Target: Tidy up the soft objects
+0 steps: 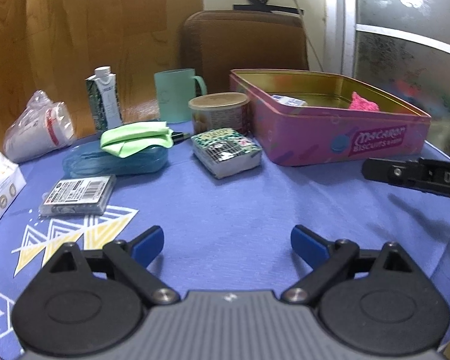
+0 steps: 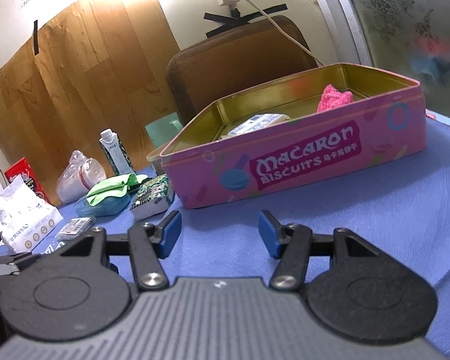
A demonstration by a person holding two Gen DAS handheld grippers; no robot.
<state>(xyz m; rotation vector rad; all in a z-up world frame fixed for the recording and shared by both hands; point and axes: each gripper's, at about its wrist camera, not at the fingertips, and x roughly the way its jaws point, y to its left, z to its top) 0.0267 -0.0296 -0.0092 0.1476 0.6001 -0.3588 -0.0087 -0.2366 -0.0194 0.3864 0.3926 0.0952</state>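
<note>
At ten o'clock on the counter [image 1: 225, 210], the green cloth [image 1: 135, 138] — limp, light — suits a fold-pinch; left gripper [image 1: 226, 244] and right gripper [image 2: 219, 234] fingers spread, empty.

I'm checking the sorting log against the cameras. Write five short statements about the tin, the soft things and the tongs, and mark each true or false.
1. The pink biscuit tin is open, with no lid on it. True.
2. A pink fuzzy cloth lies inside the tin. True.
3. The green cloth is inside the tin. False: it rests on a blue coil on the tablecloth, left of the tin.
4. The left tongs grip the floral tissue pack. False: they are open and empty, and the pack lies on the tablecloth ahead of them.
5. The right tongs are open and hold nothing. True.
</note>
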